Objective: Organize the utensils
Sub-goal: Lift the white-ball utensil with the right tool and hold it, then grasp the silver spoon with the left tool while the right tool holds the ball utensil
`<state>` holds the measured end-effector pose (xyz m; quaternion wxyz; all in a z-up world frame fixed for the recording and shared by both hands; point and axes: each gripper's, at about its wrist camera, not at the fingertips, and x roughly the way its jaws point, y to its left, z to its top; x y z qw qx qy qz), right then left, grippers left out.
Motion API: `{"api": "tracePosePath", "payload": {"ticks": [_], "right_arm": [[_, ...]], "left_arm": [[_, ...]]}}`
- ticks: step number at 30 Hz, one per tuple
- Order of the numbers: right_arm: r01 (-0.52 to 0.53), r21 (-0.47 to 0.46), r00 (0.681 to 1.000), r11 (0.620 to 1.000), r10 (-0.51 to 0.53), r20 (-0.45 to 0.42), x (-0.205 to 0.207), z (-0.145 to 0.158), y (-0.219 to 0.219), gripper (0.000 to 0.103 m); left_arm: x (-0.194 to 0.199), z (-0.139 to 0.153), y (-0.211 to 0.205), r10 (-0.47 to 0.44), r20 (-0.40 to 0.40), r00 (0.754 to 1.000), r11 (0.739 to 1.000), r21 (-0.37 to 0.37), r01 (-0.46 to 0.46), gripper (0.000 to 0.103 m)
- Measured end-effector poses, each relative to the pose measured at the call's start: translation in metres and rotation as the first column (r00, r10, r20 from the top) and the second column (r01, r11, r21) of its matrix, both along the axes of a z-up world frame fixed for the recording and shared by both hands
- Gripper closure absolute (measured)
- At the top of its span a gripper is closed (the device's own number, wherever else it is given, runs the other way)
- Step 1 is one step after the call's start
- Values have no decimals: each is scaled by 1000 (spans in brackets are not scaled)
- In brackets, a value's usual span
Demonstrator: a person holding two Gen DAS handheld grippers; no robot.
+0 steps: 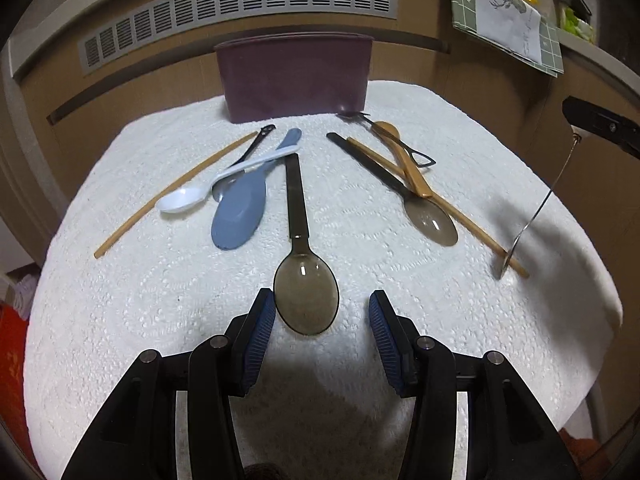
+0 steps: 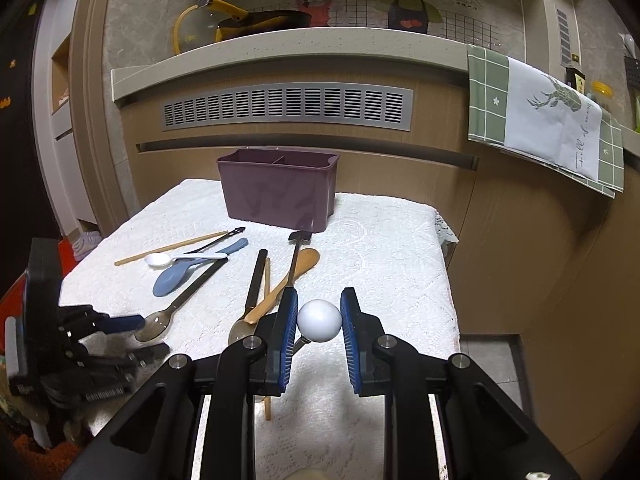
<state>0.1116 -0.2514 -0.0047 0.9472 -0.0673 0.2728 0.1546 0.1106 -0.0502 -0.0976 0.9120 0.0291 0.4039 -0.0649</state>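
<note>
A white textured cloth [image 1: 160, 320] is spread over the small table, and a purple utensil bin [image 2: 278, 188] with a divider is stood at its far edge, at twelve o'clock from both grippers.

The left gripper [image 1: 322, 312] is held low over the cloth with its jaws released; the bowl of a smoky translucent spoon [image 1: 306, 300] is seen between the blue pads, the left pad just beside the bowl's edge, the right pad apart from it. The spoon's dark handle is pointed at twelve o'clock toward the bin.

At ten o'clock of that spoon a blue rice paddle [image 1: 240, 212], a white spoon [image 1: 184, 200] and a single chopstick [image 1: 176, 192] are laid close together, the white spoon crossing over the paddle. At two o'clock a second smoky spoon [image 1: 432, 220], a wooden spoon [image 1: 400, 152] and another chopstick [image 1: 472, 224] are piled across one another.

The right gripper [image 2: 319, 320] is clenched on a white ball [image 2: 319, 321] at the end of a thin metal utensil [image 1: 536, 208], which is seen in the left wrist view at three o'clock, its lower end resting on the cloth. What kind of utensil it is cannot be told.
</note>
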Motion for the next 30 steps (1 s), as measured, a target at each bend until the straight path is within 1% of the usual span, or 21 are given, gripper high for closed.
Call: {"api": "tracePosePath", "payload": {"ticks": [3,5,15,18,19,20,22,25,28,29,30], "right_arm": [[0,10,1000,1000,0,1,-1,0,0,83],[2,12,1000,1000,-2,2,-2,0,-1,83],[11,22,1000,1000,-11,3,-2,-2,-4,83],[11,22,1000,1000,-11,3,-2,-2,-4,83],[11,21,1000,1000,-11,4,-2,-2,-4,83],[10,20,1000,1000,-10,5,-2,-2,-4,83],[10,18,1000,1000,-10,6,-2,-2,-4,83],[11,17,1000,1000,-11,7,-2,-2,-3,83],[12,22,1000,1000,-12,14,-3,1,-2,83],[10,26,1000,1000,-10,19,-4,3,-2,83],[7,25,1000,1000,-8,28,-4,6,0,83]], "left_arm": [[5,-1,6,34,-14,999,999,-28,-34,53],[6,-1,9,38,-14,999,998,-40,-38,53],[7,-2,12,50,-26,998,997,-51,-51,54],[8,1,17,75,-29,997,995,-66,-77,62],[8,2,19,80,-26,996,994,-66,-82,68],[8,4,21,82,-19,996,994,-66,-83,69],[7,8,22,77,8,997,995,-68,-77,69],[2,23,24,70,82,994,996,-61,-65,69],[-8,50,28,68,202,977,997,-53,-59,69],[-10,58,28,67,236,969,997,-40,-59,69],[-9,66,29,64,254,965,998,-35,-57,69]]}}
